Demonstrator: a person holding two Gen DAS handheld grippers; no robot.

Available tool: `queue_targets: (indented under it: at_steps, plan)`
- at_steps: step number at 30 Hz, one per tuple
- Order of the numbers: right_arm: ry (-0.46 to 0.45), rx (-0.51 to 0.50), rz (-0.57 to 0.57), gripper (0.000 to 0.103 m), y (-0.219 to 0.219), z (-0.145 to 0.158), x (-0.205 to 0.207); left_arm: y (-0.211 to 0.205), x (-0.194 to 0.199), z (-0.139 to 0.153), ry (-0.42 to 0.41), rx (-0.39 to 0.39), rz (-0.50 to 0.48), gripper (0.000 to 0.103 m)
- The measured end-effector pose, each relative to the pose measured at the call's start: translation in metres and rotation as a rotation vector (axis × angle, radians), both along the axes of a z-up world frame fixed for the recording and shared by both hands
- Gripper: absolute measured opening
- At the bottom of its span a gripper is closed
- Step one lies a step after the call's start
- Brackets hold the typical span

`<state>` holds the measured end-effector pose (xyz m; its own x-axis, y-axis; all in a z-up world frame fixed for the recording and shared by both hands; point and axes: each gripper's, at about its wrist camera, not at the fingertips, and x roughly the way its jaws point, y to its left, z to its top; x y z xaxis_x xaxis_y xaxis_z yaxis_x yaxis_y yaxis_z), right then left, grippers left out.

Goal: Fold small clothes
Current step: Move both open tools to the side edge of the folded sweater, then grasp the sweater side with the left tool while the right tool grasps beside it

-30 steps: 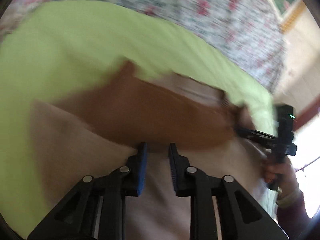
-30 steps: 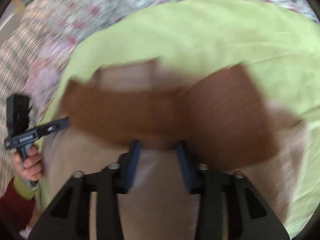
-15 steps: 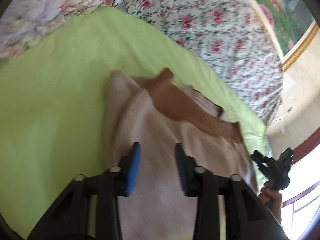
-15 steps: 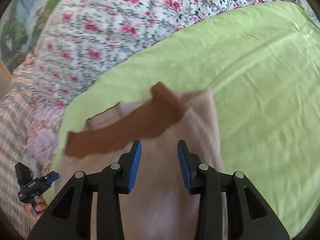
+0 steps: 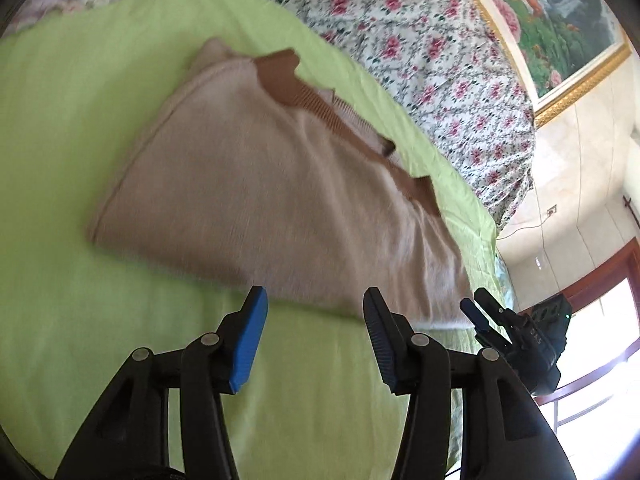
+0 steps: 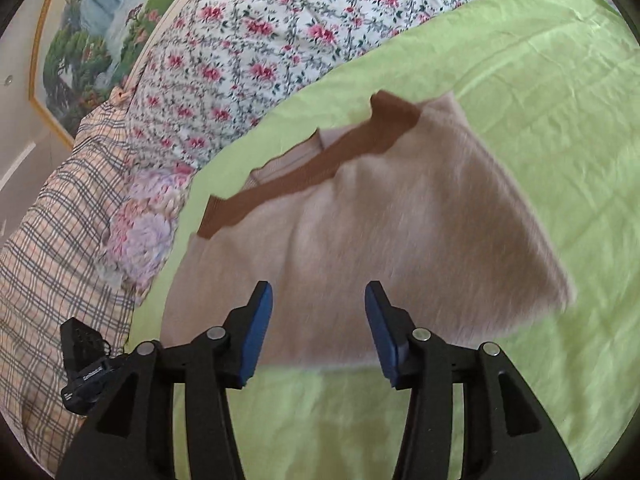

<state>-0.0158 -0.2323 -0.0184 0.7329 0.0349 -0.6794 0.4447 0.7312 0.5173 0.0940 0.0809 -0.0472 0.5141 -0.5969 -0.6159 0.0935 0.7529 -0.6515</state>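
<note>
A beige knitted garment (image 5: 272, 200) with brown ribbed trim (image 5: 304, 92) lies folded flat on a lime-green sheet (image 5: 80, 120). It also shows in the right wrist view (image 6: 392, 232), brown trim (image 6: 312, 176) along its far edge. My left gripper (image 5: 314, 308) is open and empty, just short of the garment's near edge. My right gripper (image 6: 318, 300) is open and empty over the garment's near edge. The right gripper also shows in the left wrist view (image 5: 516, 336), and the left one in the right wrist view (image 6: 86, 372).
A floral bedspread (image 6: 248, 48) lies beyond the green sheet. A plaid cloth (image 6: 52, 248) lies at the left in the right wrist view. A framed painting (image 5: 552, 20) hangs on the wall, with a window (image 5: 600, 340) at the right.
Both grippers opened wider, let go of the garment and drew back from it. The garment now lies folded on the sheet, its brown trim at the far edge.
</note>
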Motion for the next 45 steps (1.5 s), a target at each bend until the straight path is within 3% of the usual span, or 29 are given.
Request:
queue_targets:
  at_steps: [9, 17, 23, 25, 26, 27, 28, 30, 36, 42, 45]
  plan:
    - [-0.011, 0.010, 0.015, 0.056, 0.020, -0.001, -0.012, -0.004, -0.007, -0.014, 0.041, -0.009, 0.083, 0.059]
    - [-0.036, 0.008, 0.023, 0.057, 0.023, 0.009, -0.012, 0.016, 0.029, -0.027, 0.058, -0.089, 0.210, 0.059]
    - [-0.032, 0.015, 0.012, 0.057, 0.016, 0.009, -0.009, 0.026, 0.057, -0.027, 0.036, -0.086, 0.287, 0.059]
    - [-0.027, 0.018, 0.011, 0.057, 0.011, 0.008, -0.006, 0.028, 0.063, -0.025, 0.028, -0.065, 0.315, 0.055]
    - [-0.025, 0.019, 0.013, 0.057, 0.009, 0.007, -0.004, 0.028, 0.068, -0.024, 0.021, -0.043, 0.327, 0.048]
    - [-0.022, 0.019, 0.018, 0.057, 0.005, 0.007, -0.001, 0.028, 0.070, -0.023, 0.016, -0.021, 0.333, 0.030]
    - [-0.021, 0.019, 0.019, 0.057, 0.001, 0.006, 0.001, 0.027, 0.073, -0.022, 0.010, -0.006, 0.326, 0.019]
    - [-0.012, 0.029, 0.018, 0.057, -0.012, 0.006, 0.007, 0.025, 0.077, -0.015, -0.012, 0.020, 0.311, 0.012]
    - [-0.020, 0.071, 0.046, 0.057, -0.049, 0.012, 0.024, -0.027, 0.070, 0.043, -0.197, 0.173, 0.190, 0.009]
    - [-0.038, 0.270, 0.128, 0.058, -0.091, 0.002, 0.064, -0.108, 0.070, 0.074, -0.314, 0.223, 0.005, 0.008]
    - [-0.060, 0.351, 0.216, 0.074, -0.098, 0.000, 0.093, -0.151, 0.068, 0.072, -0.337, 0.268, -0.089, 0.008]
